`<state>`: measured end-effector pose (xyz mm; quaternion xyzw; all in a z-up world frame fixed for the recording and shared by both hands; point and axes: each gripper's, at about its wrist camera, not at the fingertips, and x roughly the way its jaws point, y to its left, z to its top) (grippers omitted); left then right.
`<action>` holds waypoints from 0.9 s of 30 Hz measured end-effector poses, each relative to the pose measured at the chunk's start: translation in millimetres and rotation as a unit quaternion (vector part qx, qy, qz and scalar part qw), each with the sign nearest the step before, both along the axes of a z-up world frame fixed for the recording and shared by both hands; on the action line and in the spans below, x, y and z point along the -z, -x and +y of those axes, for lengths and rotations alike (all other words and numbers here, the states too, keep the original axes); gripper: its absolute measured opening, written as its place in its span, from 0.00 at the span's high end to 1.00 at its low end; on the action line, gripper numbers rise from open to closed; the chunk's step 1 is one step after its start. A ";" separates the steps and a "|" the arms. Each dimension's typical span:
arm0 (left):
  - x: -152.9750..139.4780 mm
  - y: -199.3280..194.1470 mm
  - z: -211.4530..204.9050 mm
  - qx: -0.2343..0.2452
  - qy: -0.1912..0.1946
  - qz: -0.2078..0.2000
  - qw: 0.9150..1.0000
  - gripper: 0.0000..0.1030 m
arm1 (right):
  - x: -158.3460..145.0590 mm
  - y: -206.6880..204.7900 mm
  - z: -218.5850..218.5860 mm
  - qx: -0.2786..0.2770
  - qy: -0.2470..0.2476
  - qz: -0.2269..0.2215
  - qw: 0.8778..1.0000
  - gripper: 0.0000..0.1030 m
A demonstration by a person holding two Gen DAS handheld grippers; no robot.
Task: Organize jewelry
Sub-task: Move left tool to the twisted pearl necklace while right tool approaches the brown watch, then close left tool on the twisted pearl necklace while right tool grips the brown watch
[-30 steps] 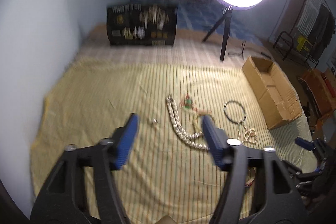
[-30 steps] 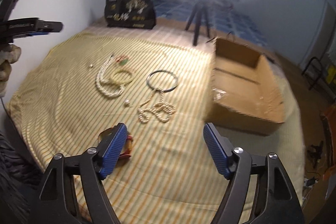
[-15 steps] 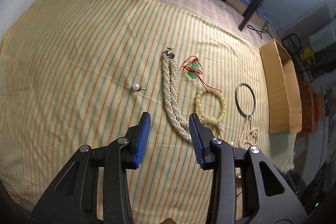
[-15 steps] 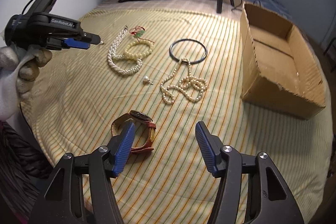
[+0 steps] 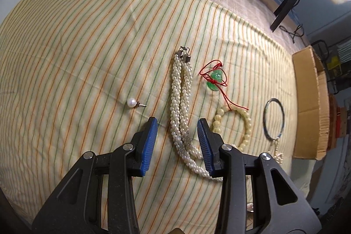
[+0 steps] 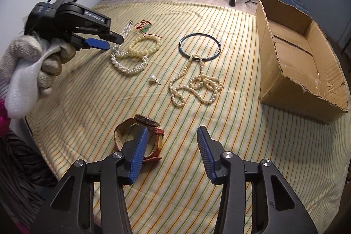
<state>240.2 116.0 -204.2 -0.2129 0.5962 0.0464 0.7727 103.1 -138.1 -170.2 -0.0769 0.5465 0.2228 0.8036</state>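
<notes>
Here, left gripper [image 5: 177, 124] open astride twisted pearl rope [image 5: 179, 102]; right gripper [image 6: 170, 135] (empty) closing — ribbed pads.

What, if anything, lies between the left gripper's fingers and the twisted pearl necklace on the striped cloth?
Nothing visible. The left gripper points down over the twisted pearl necklace, whose strands run up between its open jaws, with only bare striped cloth on either side. The bead bracelet lies just outside the right finger.
</notes>
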 end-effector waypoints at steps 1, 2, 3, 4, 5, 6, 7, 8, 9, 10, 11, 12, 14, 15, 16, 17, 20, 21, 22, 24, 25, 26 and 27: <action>1.6 -2.7 -3.2 0.004 -0.007 0.002 1.000 0.63 | 0.7 -0.8 0.2 0.000 0.001 0.001 1.000 0.57; 3.5 -5.2 -6.9 0.010 -0.016 0.003 1.000 0.63 | 1.1 -1.6 0.5 -0.001 0.003 0.001 1.000 0.57; 4.4 -8.1 -11.4 0.016 -0.027 0.003 0.999 0.63 | 1.5 -2.2 0.9 -0.002 0.004 0.001 1.000 0.57; 4.7 -9.0 -14.4 0.021 -0.038 0.001 0.999 0.63 | 1.7 -2.6 1.6 -0.003 0.005 0.001 1.000 0.57; 4.9 -9.2 -18.1 0.028 -0.051 -0.002 0.998 0.63 | 1.9 -2.4 2.5 -0.004 0.006 0.001 1.000 0.57; 5.7 -11.4 -22.1 0.032 -0.061 -0.006 0.998 0.63 | 2.9 -3.1 4.1 -0.006 0.008 0.002 1.000 0.57; 6.1 -11.0 -25.0 0.036 -0.073 -0.011 0.997 0.65 | 3.1 -2.9 5.2 -0.007 0.010 0.002 1.000 0.57; 6.6 -11.8 -26.9 0.039 -0.080 -0.014 0.996 0.66 | 4.3 -3.5 6.6 -0.009 0.013 0.003 1.000 0.57; 6.7 -12.0 -28.0 0.040 -0.088 -0.018 0.995 0.71 | 5.8 -3.6 8.6 -0.010 0.015 0.005 1.000 0.57; 7.4 -12.2 -28.1 0.039 -0.091 -0.020 0.995 0.74 | 7.4 -3.7 10.9 -0.012 0.018 0.006 1.000 0.57; 8.0 -12.1 -27.3 0.037 -0.091 -0.022 0.995 0.76 | 8.1 -3.6 12.4 -0.013 0.019 0.007 1.000 0.57; 8.0 -12.4 -25.7 0.036 -0.091 -0.023 0.995 0.81 | 9.9 -4.0 14.9 -0.016 0.022 0.008 1.000 0.57; 8.7 -11.3 -23.2 0.037 -0.089 -0.025 0.995 0.86 | 13.6 -4.5 18.8 -0.021 0.028 0.006 0.999 0.57; 9.1 -11.2 -21.1 0.036 -0.085 -0.026 0.995 0.86 | 16.2 -4.5 23.1 -0.026 0.038 0.001 0.999 0.57; 9.8 -11.9 -21.2 0.037 -0.084 -0.027 0.995 0.86 | 19.0 -3.8 25.7 -0.030 0.046 -0.002 0.999 0.57; 9.6 -10.8 -19.9 0.037 -0.085 -0.029 0.995 0.86 | 21.3 -3.0 26.9 -0.033 0.051 -0.004 0.998 0.57; 7.1 -5.4 -17.2 0.037 -0.084 -0.034 0.995 0.87 | 30.7 -1.2 32.7 -0.044 0.069 -0.002 0.997 0.57; 6.0 -3.5 -15.2 0.036 -0.080 -0.035 0.995 0.87 | 33.4 -0.3 35.7 -0.049 0.079 -0.007 0.996 0.57; 4.2 -0.7 -12.9 0.035 -0.077 -0.036 0.996 0.87 | 34.3 0.8 37.1 -0.053 0.084 -0.013 0.995 0.60; 0.1 3.7 -8.5 0.034 -0.069 -0.039 0.996 0.87 | 33.9 0.9 38.8 -0.057 0.087 -0.019 0.994 0.75; -2.7 6.3 -7.1 0.035 -0.068 -0.042 0.996 0.88 | 33.1 1.3 39.5 -0.059 0.086 -0.020 0.994 0.86; -6.3 10.1 -5.4 0.036 -0.067 -0.046 0.996 0.88 | 32.2 1.7 38.8 -0.059 0.085 -0.020 0.994 0.89; -10.5 14.4 -3.3 0.036 -0.064 -0.051 0.996 0.88 | 31.2 2.5 38.3 -0.057 0.085 -0.022 0.994 0.89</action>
